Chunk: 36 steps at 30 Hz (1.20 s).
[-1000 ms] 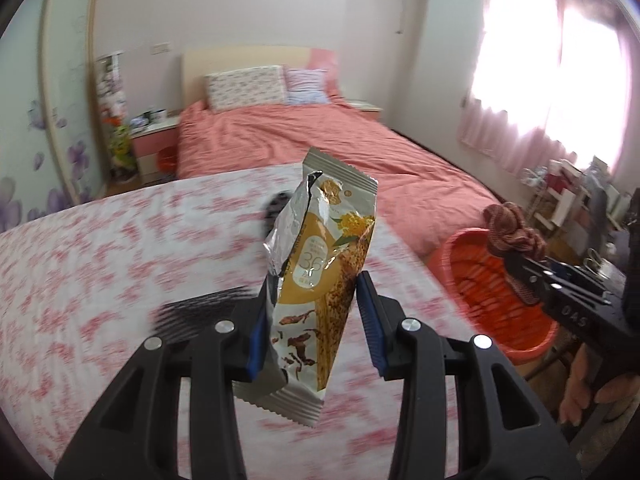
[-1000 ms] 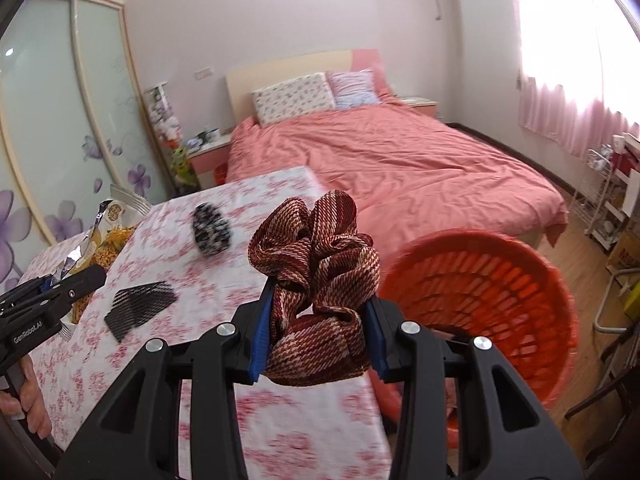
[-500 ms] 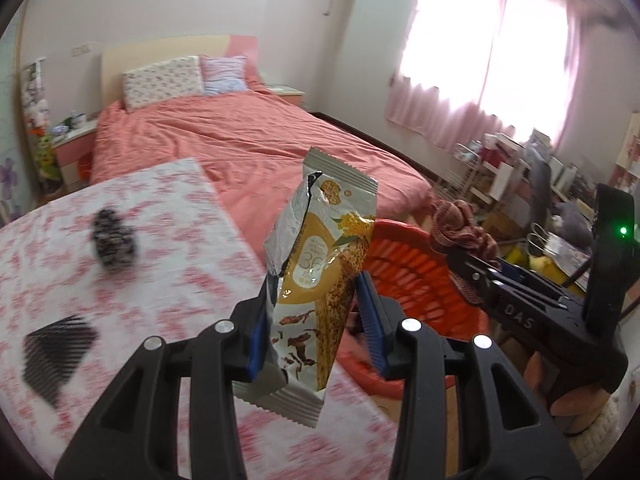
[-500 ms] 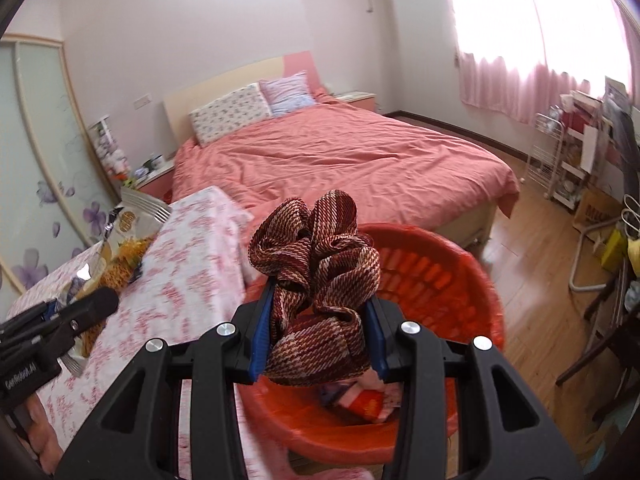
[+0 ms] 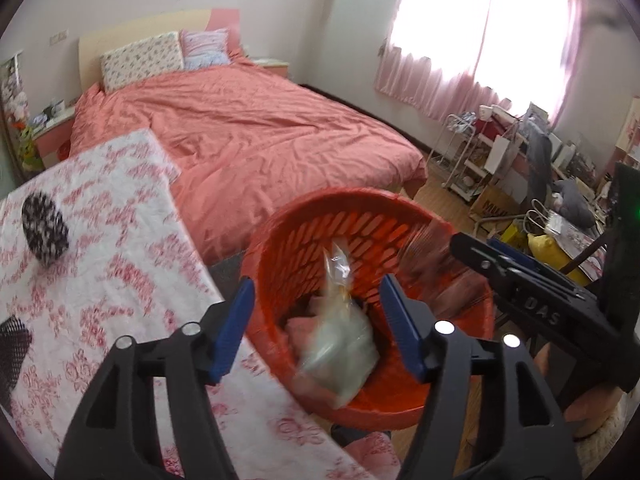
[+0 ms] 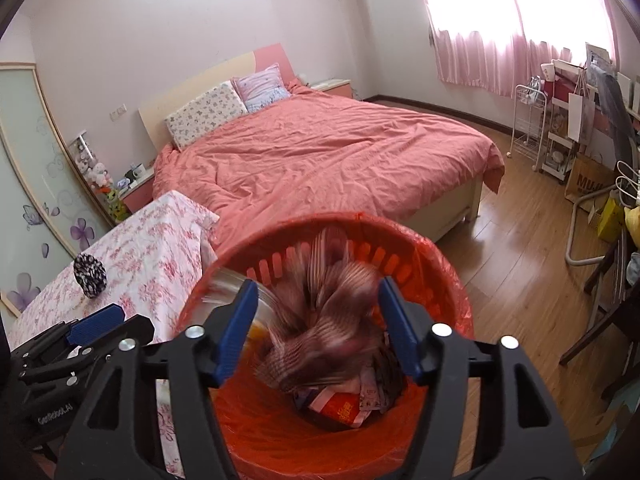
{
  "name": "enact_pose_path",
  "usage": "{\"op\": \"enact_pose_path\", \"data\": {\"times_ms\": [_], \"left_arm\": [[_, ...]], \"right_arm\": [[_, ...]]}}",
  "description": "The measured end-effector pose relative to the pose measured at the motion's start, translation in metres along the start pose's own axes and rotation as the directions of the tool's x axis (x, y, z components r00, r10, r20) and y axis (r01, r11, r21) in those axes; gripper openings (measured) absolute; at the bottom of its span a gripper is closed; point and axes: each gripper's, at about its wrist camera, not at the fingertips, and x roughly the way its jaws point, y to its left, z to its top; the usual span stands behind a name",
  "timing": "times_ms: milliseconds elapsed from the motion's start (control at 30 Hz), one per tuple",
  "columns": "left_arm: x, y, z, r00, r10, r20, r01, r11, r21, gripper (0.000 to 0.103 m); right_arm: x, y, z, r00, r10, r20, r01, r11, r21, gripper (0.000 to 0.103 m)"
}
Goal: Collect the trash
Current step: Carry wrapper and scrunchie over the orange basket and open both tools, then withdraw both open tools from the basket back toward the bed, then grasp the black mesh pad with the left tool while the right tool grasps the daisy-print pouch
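Left gripper (image 5: 316, 320): jaws opening, blue pads standing wide and clear of the snack wrapper (image 5: 340, 344), which shows as a blurred pale shape between them, inside the orange basket (image 5: 276, 240). Nothing is pressed between the pads.

Right gripper (image 6: 314, 320): jaws likewise opening, pads wide. The striped maroon cloth (image 6: 332, 320) appears as a motion-blurred mass between the pads, touching neither, over the mouth of the same basket (image 6: 440, 272). Beneath it, at the basket bottom, lie crumpled packets, one red and orange (image 6: 340, 408).

In the left wrist view the right gripper enters at 3 o'clock, just beside the basket rim. In the right wrist view the left gripper enters at 8 o'clock, over the table edge.

The basket stands just beside the table, whose floral tablecloth (image 5: 120, 260) lies at 9 o'clock in the left view. On the cloth: a black-and-white scrunchie (image 5: 44, 232) towards 10 o'clock and a black mesh item (image 5: 12, 348) at the frame edge, cut off.

Beyond, at 12 o'clock, a bed with a coral cover (image 5: 248, 128) and two pillows. Pink curtains (image 6: 500, 40) at 1 o'clock; cluttered shelving at 3 o'clock.
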Motion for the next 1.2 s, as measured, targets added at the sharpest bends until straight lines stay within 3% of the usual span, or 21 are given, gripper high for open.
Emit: {"op": "enact_pose_path", "data": {"times_ms": [167, 367, 467, 567, 667, 767, 833, 933, 1133, 1200], "left_arm": [[-0.008, 0.027, -0.011, 0.997, 0.071, -0.005, -0.071, 0.997, -0.024, 0.078], [-0.034, 0.076, -0.032, 0.977, 0.215, -0.004, -0.215, 0.976, -0.037, 0.083], [-0.05, 0.112, -0.044, 0.953, 0.302, -0.007, -0.302, 0.952, -0.055, 0.084], [-0.067, 0.158, -0.054, 0.918, 0.396, -0.02, -0.396, 0.913, -0.1, 0.084], [-0.089, 0.211, -0.067, 0.875, 0.483, -0.039, -0.482, 0.857, -0.183, 0.084], [-0.101, 0.246, -0.075, 0.848, 0.527, -0.064, -0.525, 0.814, -0.247, 0.084], [-0.105, 0.267, -0.08, 0.854, 0.514, -0.082, -0.513, 0.805, -0.298, 0.084], [-0.101, 0.276, -0.081, 0.873, 0.479, -0.091, -0.481, 0.815, -0.324, 0.088], [-0.08, 0.277, -0.074, 0.867, 0.477, -0.147, -0.499, 0.818, -0.288, 0.09], [-0.079, 0.278, -0.074, 0.874, 0.466, -0.14, -0.486, 0.826, -0.285, 0.083]], "right_arm": [[-0.003, 0.003, -0.003, 1.0, 0.002, -0.007, -0.002, 1.0, -0.009, 0.075], [-0.007, 0.023, -0.009, 1.0, -0.004, -0.006, 0.003, 0.996, -0.084, 0.08], [-0.007, 0.038, -0.014, 1.0, 0.009, -0.019, -0.011, 0.993, -0.116, 0.08], [-0.007, 0.051, -0.02, 0.999, 0.023, -0.035, -0.028, 0.99, -0.142, 0.08], [-0.006, 0.065, -0.026, 0.998, 0.039, -0.053, -0.048, 0.985, -0.166, 0.08], [-0.002, 0.079, -0.031, 0.996, 0.055, -0.073, -0.068, 0.981, -0.183, 0.08], [0.001, 0.089, -0.035, 0.994, 0.065, -0.086, -0.081, 0.977, -0.195, 0.08], [0.003, 0.101, -0.038, 0.992, 0.08, -0.1, -0.1, 0.972, -0.213, 0.08], [0.004, 0.119, -0.043, 0.988, 0.1, -0.119, -0.127, 0.961, -0.247, 0.08], [0.004, 0.124, -0.045, 0.986, 0.105, -0.126, -0.135, 0.958, -0.252, 0.08]]}}
